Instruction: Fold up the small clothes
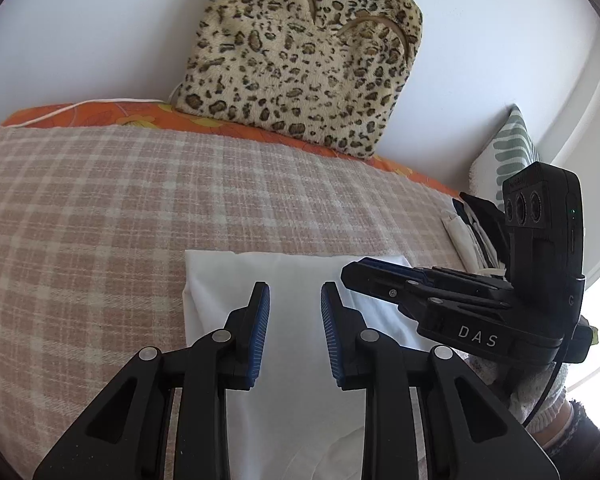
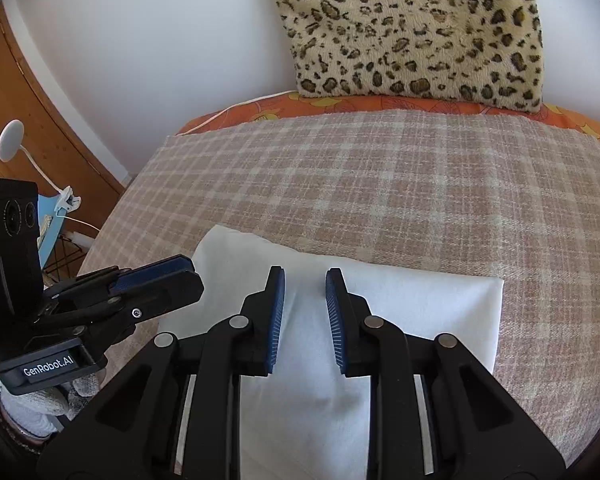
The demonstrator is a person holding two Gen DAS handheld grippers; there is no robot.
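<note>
A white folded garment (image 1: 296,276) lies flat on the checked blanket (image 1: 100,208); it also shows in the right wrist view (image 2: 420,304). My left gripper (image 1: 295,292) is open and empty, just above the cloth's middle. My right gripper (image 2: 305,280) is open and empty, also just above the cloth. In the left wrist view the right gripper (image 1: 352,272) reaches in from the right over the cloth's right edge. In the right wrist view the left gripper (image 2: 188,270) reaches in from the left over the cloth's left edge.
A leopard-print cushion (image 1: 300,52) leans on the white wall behind an orange sheet (image 1: 100,114). A green-patterned pillow (image 1: 504,152) and folded clothes (image 1: 466,232) sit at the right. A wooden cabinet (image 2: 28,120) and a white clip lamp (image 2: 10,140) stand left of the bed.
</note>
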